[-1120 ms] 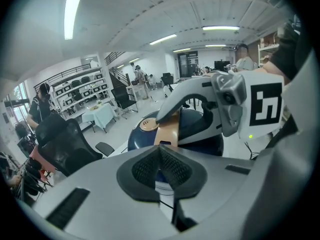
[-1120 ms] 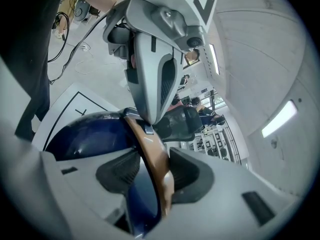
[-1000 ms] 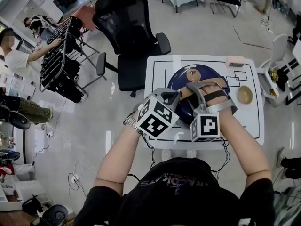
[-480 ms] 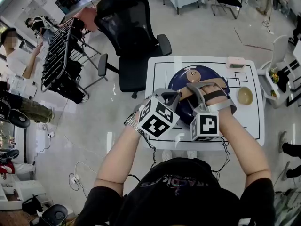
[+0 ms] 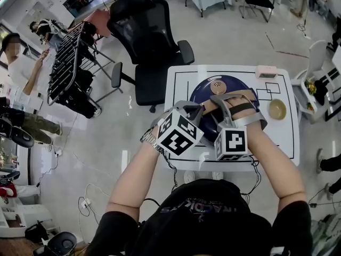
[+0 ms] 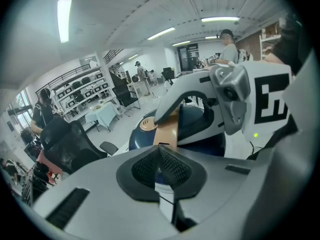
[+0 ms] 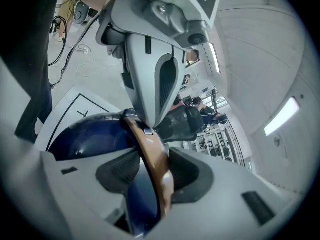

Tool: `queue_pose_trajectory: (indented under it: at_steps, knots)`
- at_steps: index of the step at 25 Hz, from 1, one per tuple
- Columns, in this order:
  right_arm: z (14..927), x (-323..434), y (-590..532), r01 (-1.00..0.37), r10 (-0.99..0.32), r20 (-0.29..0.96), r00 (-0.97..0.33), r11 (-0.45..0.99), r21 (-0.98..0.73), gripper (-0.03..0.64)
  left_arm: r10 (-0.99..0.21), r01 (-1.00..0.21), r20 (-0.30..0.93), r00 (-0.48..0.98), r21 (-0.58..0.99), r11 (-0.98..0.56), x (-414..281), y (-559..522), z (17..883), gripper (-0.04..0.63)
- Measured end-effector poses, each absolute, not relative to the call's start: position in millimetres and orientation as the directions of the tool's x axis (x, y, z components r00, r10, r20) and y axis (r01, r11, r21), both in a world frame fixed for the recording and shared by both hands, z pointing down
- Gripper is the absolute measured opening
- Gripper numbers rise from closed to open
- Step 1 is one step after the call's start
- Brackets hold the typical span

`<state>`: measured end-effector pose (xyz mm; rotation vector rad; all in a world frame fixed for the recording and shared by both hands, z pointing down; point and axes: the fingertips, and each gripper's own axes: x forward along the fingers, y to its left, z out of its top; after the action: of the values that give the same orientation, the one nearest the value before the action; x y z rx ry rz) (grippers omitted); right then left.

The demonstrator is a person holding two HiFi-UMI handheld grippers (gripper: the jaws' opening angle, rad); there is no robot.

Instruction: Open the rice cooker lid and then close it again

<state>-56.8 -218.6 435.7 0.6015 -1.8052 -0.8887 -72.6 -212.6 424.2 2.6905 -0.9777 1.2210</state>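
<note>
Blk office chair [image 5: 152, 41] behind table [image 5: 178, 89]; bowl [image 5: 277, 108] & pink box [image 5: 266, 71] at rt.

The dark-blue domed rice cooker lid [image 5: 205, 89] is glossy and smooth, catching highlights. Its tan curved carrying handle [image 7: 152, 154] has a smooth satin sheen. The left gripper [image 6: 161, 164] and right gripper [image 7: 150, 171] are matt grey plastic, their jaws lined with black ribbed pads [image 6: 175, 169]. The white bench [image 5: 282, 135] looks smooth.
</note>
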Motion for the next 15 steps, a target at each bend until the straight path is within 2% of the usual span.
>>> queue_pose_trajectory:
  at_steps: [2,5,9,15]
  knots:
    - [437,-57,-218,0.0,-0.732,0.566,-0.378,0.612,0.791,0.189,-0.521,-0.55,0.679,0.517,-0.202,-0.81,-64,-211,422,-0.008]
    - [435,-58,-216,0.003,-0.735,0.565,-0.375,0.608,0.794,0.187,-0.565,-0.53,0.674,0.475,-0.293,-0.795,-69,-208,418,-0.006]
    - [433,-59,-218,0.021,-0.741,0.556,-0.376,0.593,0.805,0.186,-0.553,-0.57,0.66,0.509,-0.223,-0.791,-73,-209,416,-0.003]
    - [430,-59,-221,0.029,-0.743,0.542,-0.392,0.579,0.815,0.186,-0.546,-0.571,0.674,0.498,-0.219,-0.791,-88,-214,422,-0.002]
